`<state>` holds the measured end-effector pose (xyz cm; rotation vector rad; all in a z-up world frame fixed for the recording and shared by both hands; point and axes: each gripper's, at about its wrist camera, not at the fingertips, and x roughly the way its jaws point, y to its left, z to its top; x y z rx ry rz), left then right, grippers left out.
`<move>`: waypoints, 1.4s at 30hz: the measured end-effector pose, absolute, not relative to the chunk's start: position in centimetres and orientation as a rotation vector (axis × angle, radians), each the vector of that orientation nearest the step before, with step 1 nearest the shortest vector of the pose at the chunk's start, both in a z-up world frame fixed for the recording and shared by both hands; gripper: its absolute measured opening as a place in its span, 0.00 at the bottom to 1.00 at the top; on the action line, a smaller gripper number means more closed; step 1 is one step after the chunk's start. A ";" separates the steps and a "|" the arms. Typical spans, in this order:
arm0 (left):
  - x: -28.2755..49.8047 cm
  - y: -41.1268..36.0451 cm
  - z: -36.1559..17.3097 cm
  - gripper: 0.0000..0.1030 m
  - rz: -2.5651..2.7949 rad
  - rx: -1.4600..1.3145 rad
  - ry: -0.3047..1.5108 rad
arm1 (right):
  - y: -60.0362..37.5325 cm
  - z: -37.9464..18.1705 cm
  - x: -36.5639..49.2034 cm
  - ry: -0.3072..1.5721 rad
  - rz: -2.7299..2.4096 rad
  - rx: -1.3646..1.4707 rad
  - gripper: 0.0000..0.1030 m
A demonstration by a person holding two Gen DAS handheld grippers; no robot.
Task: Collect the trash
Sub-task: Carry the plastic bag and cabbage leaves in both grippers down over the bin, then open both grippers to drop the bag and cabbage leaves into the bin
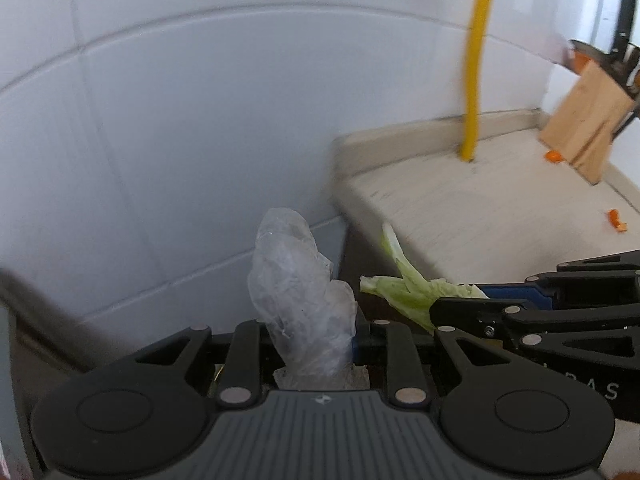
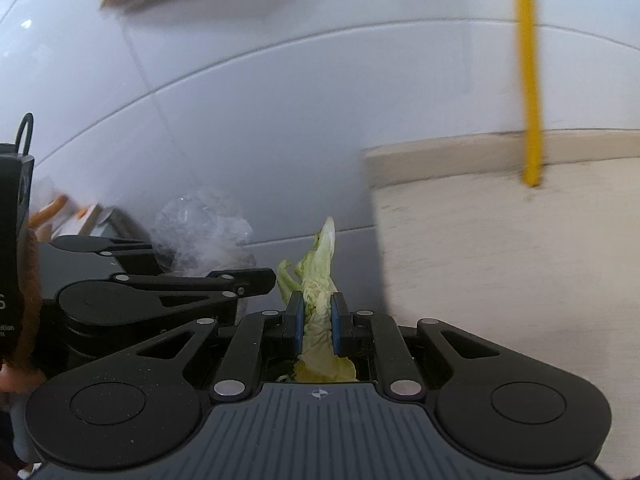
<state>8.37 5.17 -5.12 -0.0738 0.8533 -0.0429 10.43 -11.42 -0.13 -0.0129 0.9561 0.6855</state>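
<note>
Left tool (image 1: 308,340) grips plastic wrap (image 1: 298,280); right tool (image 2: 318,320) lettuce (image 2: 320,280).

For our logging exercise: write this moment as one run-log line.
left gripper: shut on crumpled plastic wrap | right gripper: shut on lettuce leaf | left on counter: carrot bits

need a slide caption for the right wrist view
Right gripper clamps a green leaf scrap beside the left gripper holding crumpled plastic.

- Light: soft, even, bright; faint glare spot on tiled wall (image 2: 26,24).
- Blur: motion smear on yellow pipe (image 1: 476,60), counter edge.
- Distortion: fisheye bending, dark corners.
</note>
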 end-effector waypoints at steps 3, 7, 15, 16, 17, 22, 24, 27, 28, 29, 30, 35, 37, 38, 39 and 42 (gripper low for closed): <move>8.0 6.2 -6.2 0.18 -0.008 -0.087 0.881 | -9.7 -1.3 10.3 0.988 0.708 -0.021 0.17; 7.9 7.3 -7.7 0.18 0.023 -0.121 0.919 | -8.1 -2.6 9.8 1.025 0.727 -0.027 0.17; 8.6 8.9 -10.8 0.19 0.086 -0.167 0.984 | -5.8 -5.6 10.4 1.097 0.731 -0.045 0.17; 8.7 9.0 -11.1 0.19 0.093 -0.171 0.994 | -5.6 -6.1 10.6 1.106 0.728 -0.048 0.17; 8.9 9.1 -11.6 0.19 0.101 -0.176 1.005 | -5.3 -6.6 10.8 1.115 0.724 -0.053 0.17; 9.6 9.4 -13.2 0.20 0.134 -0.184 1.047 | -4.4 -8.8 11.9 1.162 0.707 -0.061 0.21; 9.9 9.4 -13.8 0.21 0.139 -0.185 1.061 | -4.1 -9.6 12.3 1.175 0.697 -0.063 0.23; 10.1 9.4 -14.3 0.22 0.146 -0.179 1.077 | -3.8 -10.4 12.6 1.191 0.694 -0.069 0.25; 10.2 9.4 -14.3 0.22 0.148 -0.181 1.079 | -3.7 -10.7 12.8 1.195 0.693 -0.069 0.25; 10.3 9.4 -14.4 0.23 0.149 -0.184 1.082 | -3.7 -10.8 12.9 1.197 0.692 -0.069 0.25; 10.4 9.4 -14.5 0.24 0.149 -0.184 1.088 | -3.6 -10.9 13.0 1.197 0.691 -0.070 0.26; 10.8 9.3 -14.8 0.35 0.157 -0.176 1.101 | -3.6 -11.2 13.5 1.200 0.679 -0.072 0.26; 10.8 9.4 -14.8 0.38 0.158 -0.184 1.101 | -3.8 -11.3 13.7 1.203 0.673 -0.065 0.27; 10.9 9.4 -14.8 0.40 0.159 -0.184 1.102 | -4.0 -11.3 13.7 1.203 0.670 -0.060 0.27; 10.9 9.3 -14.8 0.41 0.159 -0.179 1.102 | -4.4 -11.2 13.8 1.203 0.669 -0.056 0.27; 11.1 9.2 -14.9 0.46 0.168 -0.156 1.104 | -4.5 -10.9 13.8 1.197 0.669 -0.050 0.27</move>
